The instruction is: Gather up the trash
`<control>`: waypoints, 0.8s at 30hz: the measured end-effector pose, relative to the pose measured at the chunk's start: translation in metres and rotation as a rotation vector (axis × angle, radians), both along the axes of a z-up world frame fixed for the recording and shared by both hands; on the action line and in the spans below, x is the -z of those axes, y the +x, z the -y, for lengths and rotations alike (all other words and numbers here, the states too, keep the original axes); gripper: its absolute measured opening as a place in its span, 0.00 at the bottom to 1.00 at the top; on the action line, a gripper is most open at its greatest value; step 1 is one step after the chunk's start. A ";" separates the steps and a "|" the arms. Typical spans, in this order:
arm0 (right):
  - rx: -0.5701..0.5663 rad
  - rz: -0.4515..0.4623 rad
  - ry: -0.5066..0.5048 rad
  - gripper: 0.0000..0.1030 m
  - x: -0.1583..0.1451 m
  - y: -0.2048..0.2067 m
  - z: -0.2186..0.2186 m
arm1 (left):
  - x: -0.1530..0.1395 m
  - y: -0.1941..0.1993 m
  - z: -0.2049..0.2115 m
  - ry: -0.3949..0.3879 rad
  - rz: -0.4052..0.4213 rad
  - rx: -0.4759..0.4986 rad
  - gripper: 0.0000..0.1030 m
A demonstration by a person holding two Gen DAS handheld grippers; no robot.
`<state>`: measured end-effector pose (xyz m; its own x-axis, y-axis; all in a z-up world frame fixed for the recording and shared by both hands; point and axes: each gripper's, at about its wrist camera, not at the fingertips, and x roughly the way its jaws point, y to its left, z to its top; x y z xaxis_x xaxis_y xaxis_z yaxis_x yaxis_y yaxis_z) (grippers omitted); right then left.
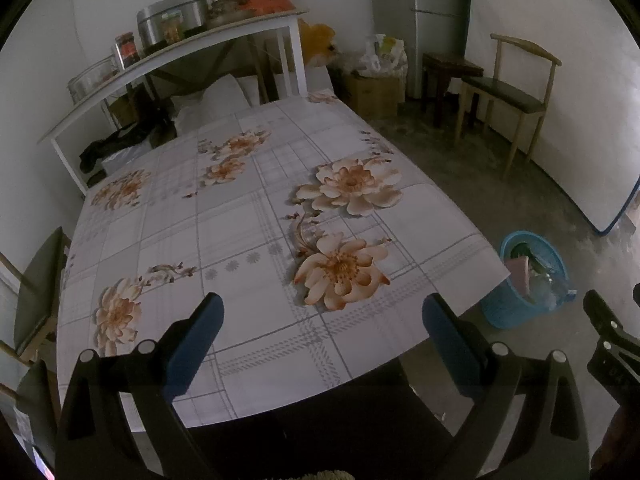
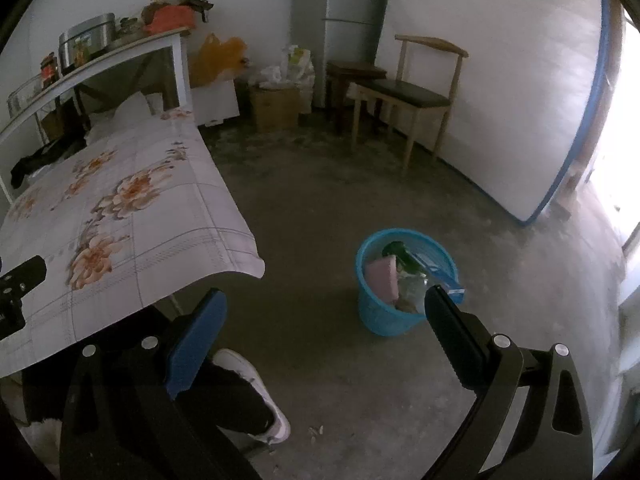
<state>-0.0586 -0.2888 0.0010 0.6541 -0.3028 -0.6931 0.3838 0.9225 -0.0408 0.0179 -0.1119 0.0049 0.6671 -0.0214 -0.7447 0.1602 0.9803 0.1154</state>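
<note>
From the left wrist, the left gripper (image 1: 322, 312) hangs over the near edge of the table with the floral tablecloth (image 1: 240, 220), its blue-padded fingers spread wide with nothing between them. Right of the table, on the concrete floor, stands the blue trash basket (image 1: 504, 316), holding trash.

From the right wrist, the right gripper (image 2: 326, 304) is likewise spread and holds nothing, hovering above the floor beside the table's corner. The blue trash basket (image 2: 376, 316) sits just beyond its right finger, with a pink item (image 2: 382, 278), a green bottle (image 2: 400, 254) and a blue box (image 2: 440, 274) inside. A wooden chair (image 2: 408, 96) stands well beyond the basket, against the wall.
</note>
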 end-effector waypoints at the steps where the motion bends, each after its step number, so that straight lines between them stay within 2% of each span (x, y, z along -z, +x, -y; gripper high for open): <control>1: 0.002 0.001 -0.002 0.92 -0.002 0.000 0.000 | 0.000 -0.001 0.001 0.001 0.002 0.001 0.94; 24: 0.028 0.010 0.004 0.92 -0.013 -0.007 0.003 | -0.006 -0.008 0.005 -0.010 0.006 0.031 0.94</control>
